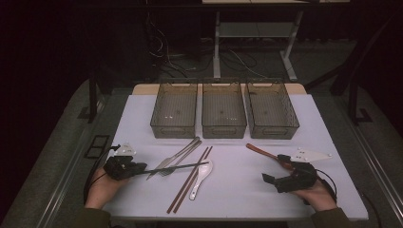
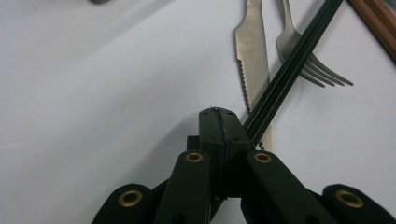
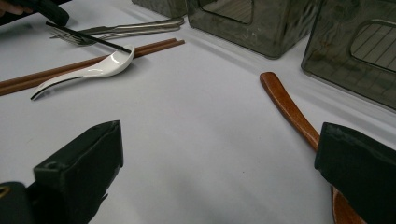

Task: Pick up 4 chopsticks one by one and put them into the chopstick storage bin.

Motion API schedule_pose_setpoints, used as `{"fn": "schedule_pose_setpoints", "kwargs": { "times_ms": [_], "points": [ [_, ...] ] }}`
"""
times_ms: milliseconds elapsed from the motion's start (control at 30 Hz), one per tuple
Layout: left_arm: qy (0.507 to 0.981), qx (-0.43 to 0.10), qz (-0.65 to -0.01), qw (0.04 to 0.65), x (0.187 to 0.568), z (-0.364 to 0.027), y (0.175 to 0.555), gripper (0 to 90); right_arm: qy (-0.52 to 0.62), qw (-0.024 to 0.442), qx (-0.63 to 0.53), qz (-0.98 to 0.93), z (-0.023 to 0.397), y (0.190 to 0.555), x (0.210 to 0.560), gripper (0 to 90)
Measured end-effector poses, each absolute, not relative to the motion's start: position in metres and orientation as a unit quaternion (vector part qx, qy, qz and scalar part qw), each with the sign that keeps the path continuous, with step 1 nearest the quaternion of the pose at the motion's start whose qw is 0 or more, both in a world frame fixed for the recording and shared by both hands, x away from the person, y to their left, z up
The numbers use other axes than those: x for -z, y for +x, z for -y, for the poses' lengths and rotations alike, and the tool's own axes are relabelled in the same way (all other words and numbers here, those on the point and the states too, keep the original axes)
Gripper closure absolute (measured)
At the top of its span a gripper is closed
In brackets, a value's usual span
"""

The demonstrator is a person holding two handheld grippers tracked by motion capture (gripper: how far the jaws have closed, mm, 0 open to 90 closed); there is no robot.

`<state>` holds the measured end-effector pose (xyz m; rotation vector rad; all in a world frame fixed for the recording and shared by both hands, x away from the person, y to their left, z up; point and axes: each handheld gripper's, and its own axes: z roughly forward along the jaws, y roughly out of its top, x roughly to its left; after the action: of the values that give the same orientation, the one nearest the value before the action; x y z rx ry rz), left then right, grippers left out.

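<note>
My left gripper (image 1: 141,168) is at the table's front left, shut on one end of a pair of black chopsticks (image 1: 180,166) that reach right over a knife (image 1: 166,164) and a fork (image 1: 177,160). In the left gripper view the jaws (image 2: 218,122) are pressed together, and the black chopsticks (image 2: 289,70) slant up to the right across the knife (image 2: 252,51) and fork (image 2: 303,53). My right gripper (image 1: 275,168) sits at the front right, open with nothing between its jaws. A brown wooden spoon (image 3: 289,107) lies by its right finger (image 3: 359,182).
Three dark mesh bins (image 1: 174,110) (image 1: 223,110) (image 1: 272,110) stand in a row at the back of the white table (image 1: 237,190). Brown chopsticks (image 1: 189,180) and a white ceramic spoon (image 1: 201,178) lie at the middle front. The wooden spoon (image 1: 266,153) lies right of centre.
</note>
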<state>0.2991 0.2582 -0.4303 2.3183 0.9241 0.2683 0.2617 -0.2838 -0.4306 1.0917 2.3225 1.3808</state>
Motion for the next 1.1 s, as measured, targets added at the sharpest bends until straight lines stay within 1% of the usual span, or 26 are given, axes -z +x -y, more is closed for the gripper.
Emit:
{"fn": "schedule_pose_setpoints", "kwargs": {
  "times_ms": [300,400,467,633,767,867,1033,1100],
  "points": [
    [0.873,-0.112,-0.346,0.325,0.428,-0.257,0.302,88.8,0.372,0.114,-0.470,-0.792,0.283,0.262,0.431,1.0],
    [0.872,-0.112,-0.341,0.333,0.425,-0.256,0.303,85.6,0.372,0.114,-0.470,-0.792,0.283,0.262,0.431,1.0],
    [0.870,-0.113,-0.337,0.342,0.423,-0.253,0.303,82.8,0.371,0.113,-0.470,-0.793,0.283,0.262,0.431,1.0],
    [0.869,-0.103,-0.315,0.368,0.416,-0.242,0.307,71.2,0.371,0.110,-0.469,-0.794,0.283,0.262,0.431,1.0],
    [0.876,-0.091,-0.287,0.377,0.413,-0.224,0.312,59.8,0.371,0.110,-0.469,-0.794,0.283,0.262,0.431,1.0],
    [0.882,-0.082,-0.265,0.381,0.411,-0.208,0.314,54.0,0.371,0.110,-0.469,-0.794,0.283,0.262,0.431,1.0],
    [0.892,-0.074,-0.228,0.383,0.412,-0.177,0.317,47.9,0.371,0.109,-0.469,-0.794,0.283,0.262,0.431,1.0],
    [0.895,-0.067,-0.221,0.383,0.413,-0.166,0.319,47.2,0.370,0.109,-0.469,-0.794,0.283,0.262,0.431,1.0]
  ]
}}
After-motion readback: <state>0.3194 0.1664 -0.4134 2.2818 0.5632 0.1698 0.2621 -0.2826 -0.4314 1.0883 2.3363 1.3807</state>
